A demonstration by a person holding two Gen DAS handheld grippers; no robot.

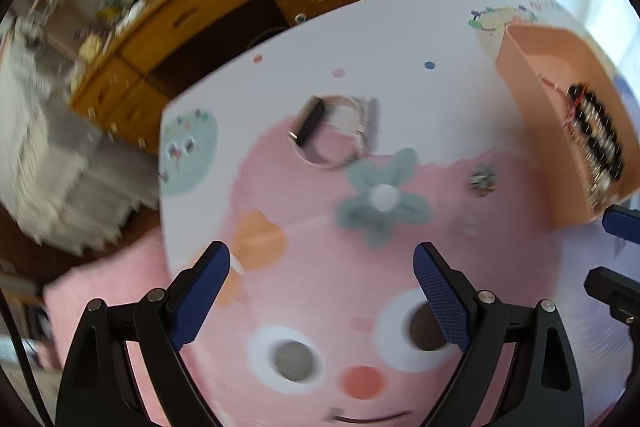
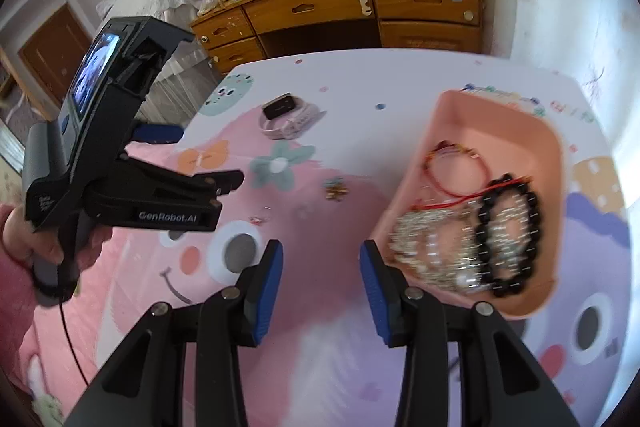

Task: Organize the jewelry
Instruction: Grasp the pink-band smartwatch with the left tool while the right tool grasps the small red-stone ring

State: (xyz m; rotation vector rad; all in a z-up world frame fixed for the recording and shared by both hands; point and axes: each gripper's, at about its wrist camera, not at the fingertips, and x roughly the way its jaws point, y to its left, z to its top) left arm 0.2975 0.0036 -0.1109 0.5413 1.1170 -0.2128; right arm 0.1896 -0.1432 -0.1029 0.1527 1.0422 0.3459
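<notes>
Where the pink tray (image 2: 452,107) sits at the right of the table (image 2: 400,67), it holds the collected jewelry: a black bead bracelet (image 2: 532,211) at its near right, a heap of silver chains (image 2: 428,247) at its near left touching the beads, and a red cord bracelet (image 2: 444,183) farther in.

Loose items, on the printed cloth (image 2: 328,367) left of the tray: a small brooch-like piece (image 2: 335,188), near the tray's left wall but apart from it; a tiny red and silver piece (image 2: 258,219) nearer and farther left, too blurred to name.

Smartwatch (image 2: 288,117), black face with pale pink strap, lies far left on the table, well apart from the tray; in the left wrist view it appears at (image 1: 332,131), the brooch-like piece at (image 1: 483,179), the tray at (image 1: 532,115).

Surroundings: wooden desk with drawers (image 2: 352,11) beyond the table's far edge, cluttered on top.

Right gripper (image 2: 321,287): held above the cloth, just beside the tray's near left corner, jaws moderately apart, nothing between them.

Left gripper (image 1: 321,293): above the cloth at the near left, tilted, jaws wide apart and bare; seen side-on from the right wrist view at (image 2: 200,157), grasped by a hand (image 2: 28,231) in a pink sleeve.
</notes>
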